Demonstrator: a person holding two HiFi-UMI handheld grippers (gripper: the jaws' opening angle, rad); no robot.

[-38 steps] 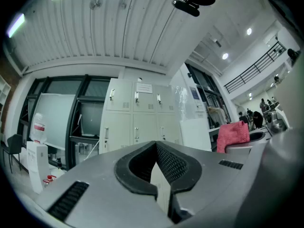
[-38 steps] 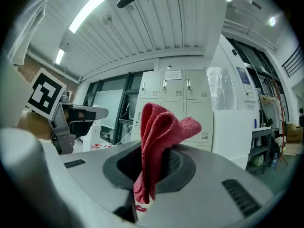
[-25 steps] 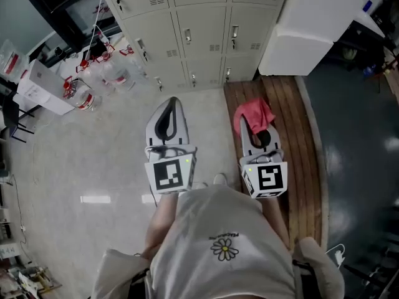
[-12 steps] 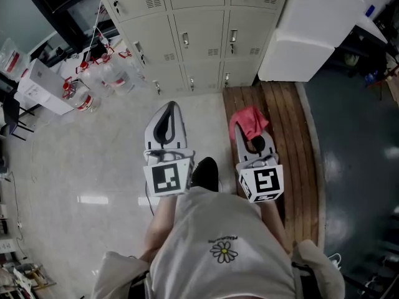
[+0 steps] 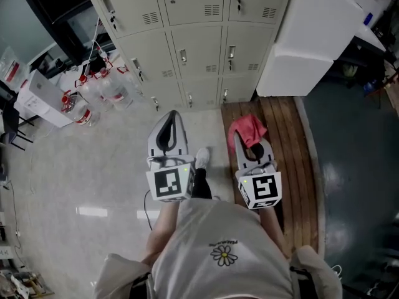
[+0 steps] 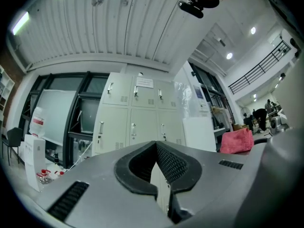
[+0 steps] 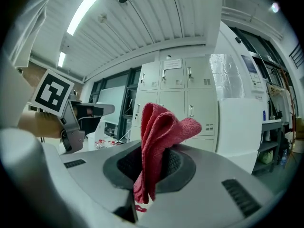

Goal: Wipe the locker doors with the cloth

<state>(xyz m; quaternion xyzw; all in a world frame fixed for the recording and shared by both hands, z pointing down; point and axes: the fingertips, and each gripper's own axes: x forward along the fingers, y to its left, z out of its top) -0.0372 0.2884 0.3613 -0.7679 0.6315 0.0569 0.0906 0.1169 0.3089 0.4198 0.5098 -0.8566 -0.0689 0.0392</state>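
Observation:
The beige locker doors (image 5: 199, 48) stand ahead, at the top of the head view, with small handles and vent slots. My right gripper (image 5: 249, 139) is shut on a red cloth (image 5: 246, 128), which stands folded up out of its jaws (image 7: 159, 127) above a wooden platform. My left gripper (image 5: 173, 116) is held beside it over the pale floor, its jaws shut with nothing between them. In the left gripper view (image 6: 156, 145) the lockers (image 6: 137, 122) lie straight ahead, some way off. They fill the background of the right gripper view (image 7: 154, 152) as well (image 7: 180, 103).
A big white box (image 5: 312, 36) stands right of the lockers. A wooden slat platform (image 5: 299, 148) runs under my right side, with dark floor beyond it. Plastic bottles (image 5: 103, 89) and cables lie on the floor at left. A person's white shoe (image 5: 202, 157) shows between the grippers.
The person has stepped toward the lockers, which sit lower and larger in the head view. Both grippers keep their hold and spacing; a white shoe has swung forward.

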